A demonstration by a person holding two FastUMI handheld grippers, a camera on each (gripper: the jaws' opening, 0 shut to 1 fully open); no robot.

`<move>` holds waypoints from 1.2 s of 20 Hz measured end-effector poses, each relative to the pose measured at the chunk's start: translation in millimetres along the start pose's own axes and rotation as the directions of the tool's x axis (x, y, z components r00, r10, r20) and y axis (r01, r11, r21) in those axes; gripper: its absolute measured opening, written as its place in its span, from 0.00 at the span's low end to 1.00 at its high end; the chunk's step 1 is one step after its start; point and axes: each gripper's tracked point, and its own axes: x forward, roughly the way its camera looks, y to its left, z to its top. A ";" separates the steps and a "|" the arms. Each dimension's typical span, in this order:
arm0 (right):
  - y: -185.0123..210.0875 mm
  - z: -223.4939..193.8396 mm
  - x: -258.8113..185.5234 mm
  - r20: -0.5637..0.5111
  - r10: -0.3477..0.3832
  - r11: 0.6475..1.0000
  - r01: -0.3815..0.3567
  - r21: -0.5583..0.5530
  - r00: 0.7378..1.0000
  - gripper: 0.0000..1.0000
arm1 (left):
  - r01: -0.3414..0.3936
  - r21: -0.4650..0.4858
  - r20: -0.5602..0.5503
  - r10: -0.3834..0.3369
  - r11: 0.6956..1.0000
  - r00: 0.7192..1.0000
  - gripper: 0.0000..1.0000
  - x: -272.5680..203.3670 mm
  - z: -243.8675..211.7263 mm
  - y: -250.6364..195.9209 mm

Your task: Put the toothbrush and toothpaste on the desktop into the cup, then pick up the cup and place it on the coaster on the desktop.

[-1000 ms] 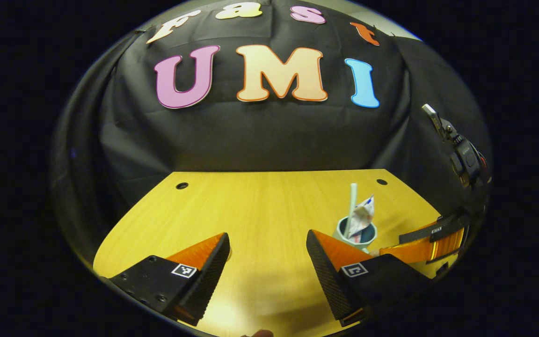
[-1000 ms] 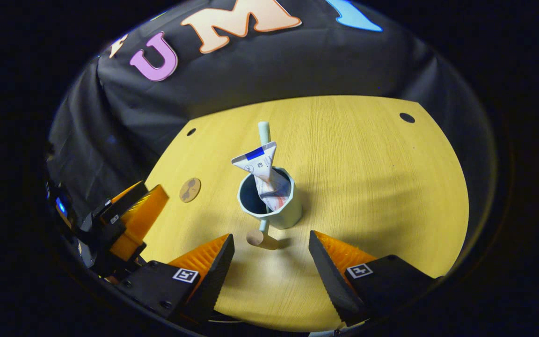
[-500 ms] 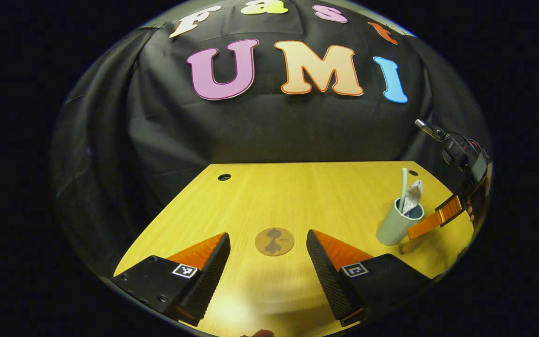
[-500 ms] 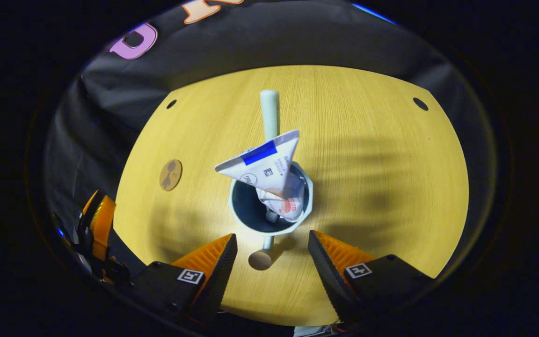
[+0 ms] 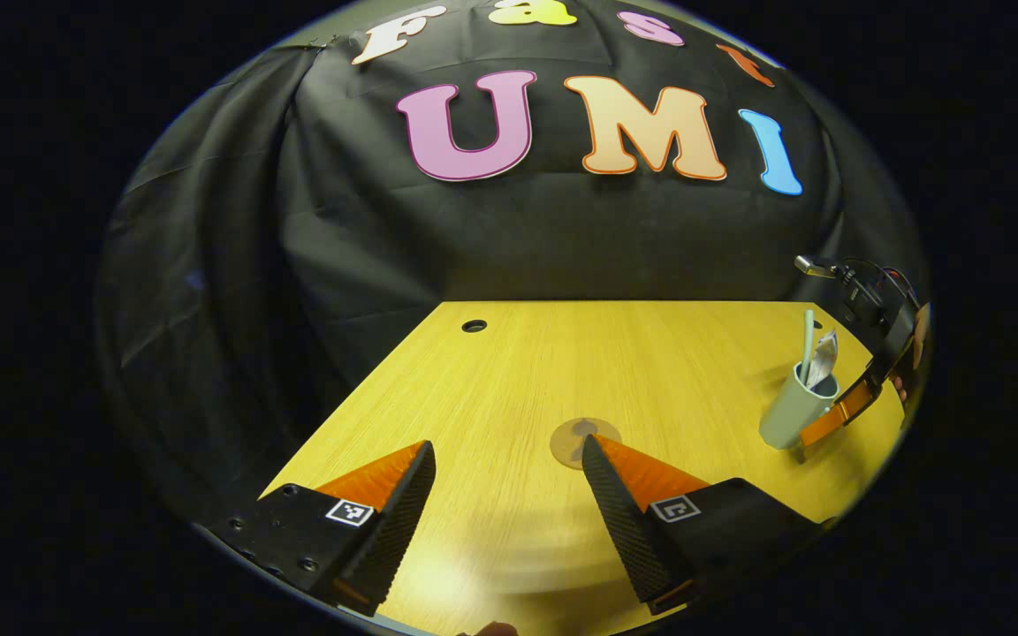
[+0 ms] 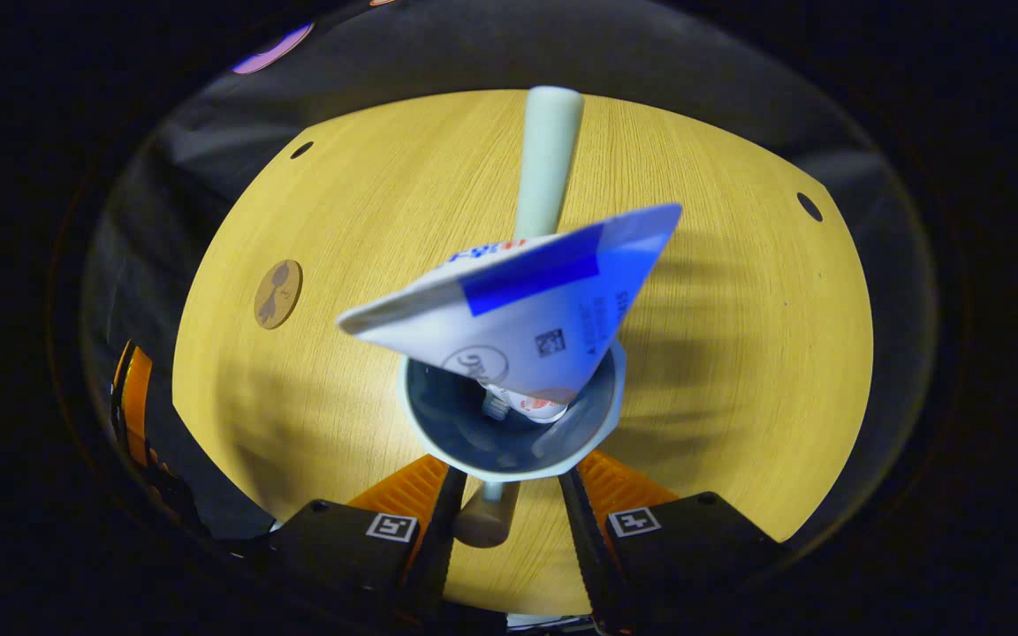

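A pale green cup [image 6: 509, 446] stands on the yellow table right in front of my right gripper [image 6: 511, 477]. The white and blue toothpaste tube [image 6: 527, 309] and the pale toothbrush [image 6: 549, 159] stick up out of it. The fingers are drawn in on either side of the cup's knobbed handle [image 6: 484, 521], and their tips are hidden under the rim. In the left gripper view the cup [image 5: 790, 415] sits at the far right with the right gripper [image 5: 814, 428] against it. My left gripper [image 5: 506, 446] is open over bare table, one finger covering part of the round brown coaster [image 5: 575, 435].
The coaster [image 6: 277, 293] lies well left of the cup in the right gripper view, with the left gripper [image 6: 133, 402] at the left edge. The table [image 5: 650, 353] has small holes near its back corners and black cloth behind and beside it.
My right gripper moved in close to the cup and its fingers narrowed around the handle. The left gripper swung left, so coaster and cup slid right in its view.
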 end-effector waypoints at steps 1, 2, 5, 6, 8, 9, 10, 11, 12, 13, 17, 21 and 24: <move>-3.2 -0.8 3.8 -0.008 -0.018 1.000 0.018 0.001 1.000 0.58 | -0.007 0.001 0.000 0.007 1.000 1.000 0.97 0.6 -0.3 3.9; -4.7 1.8 7.6 -0.002 -0.018 1.000 0.018 -0.007 1.000 0.44 | -0.011 0.000 0.000 0.011 1.000 1.000 0.97 0.7 1.0 5.5; -4.1 2.0 6.3 0.002 -0.035 0.999 0.035 -0.024 0.999 0.28 | -0.009 -0.006 -0.004 0.009 1.000 1.000 0.96 3.6 0.7 9.0; -3.4 3.7 7.3 0.008 -0.038 0.999 0.038 -0.024 0.999 0.24 | -0.007 -0.006 -0.003 0.007 1.000 1.000 0.97 4.2 0.8 9.8; 0.5 2.6 5.1 0.011 -0.037 0.999 0.037 -0.027 0.999 0.24 | -0.006 -0.007 0.000 0.006 1.000 1.000 0.97 6.5 2.0 11.4; 5.7 1.5 3.5 0.014 -0.031 0.999 0.031 -0.026 0.999 0.28 | -0.005 -0.007 0.004 0.005 1.000 1.000 0.97 8.0 3.6 13.1; 11.7 2.3 4.0 0.016 -0.029 0.999 0.029 -0.028 0.999 0.27 | -0.003 -0.008 0.006 0.003 1.000 1.000 0.96 9.8 3.6 15.3; 17.3 4.0 0.8 0.021 -0.027 0.999 0.028 -0.035 0.999 0.27 | -0.003 -0.008 0.007 0.003 1.000 1.000 0.95 10.6 4.1 17.4; 23.6 4.5 0.2 0.024 -0.025 0.999 0.026 -0.042 0.999 0.26 | 0.000 -0.008 0.005 0.000 1.000 1.000 0.99 12.7 2.3 19.5; 30.9 5.5 -0.2 0.028 -0.021 0.999 0.022 -0.048 0.999 0.25 | 0.001 -0.008 0.001 -0.001 1.000 1.000 0.95 15.1 0.3 21.8; 64.3 17.4 -5.8 0.044 0.012 0.998 -0.009 -0.063 0.999 0.24 | 0.004 -0.014 -0.003 -0.004 1.000 1.000 0.95 21.6 -1.3 36.0; 97.8 29.4 -7.3 0.047 0.037 0.996 -0.033 -0.082 0.998 0.24 | 0.004 -0.018 -0.002 -0.004 1.000 1.000 0.95 30.6 1.1 53.3; 124.3 40.4 -4.4 0.048 0.050 0.995 -0.045 -0.091 0.998 0.24 | 0.011 -0.012 -0.001 -0.011 1.000 1.000 0.95 39.5 1.4 65.7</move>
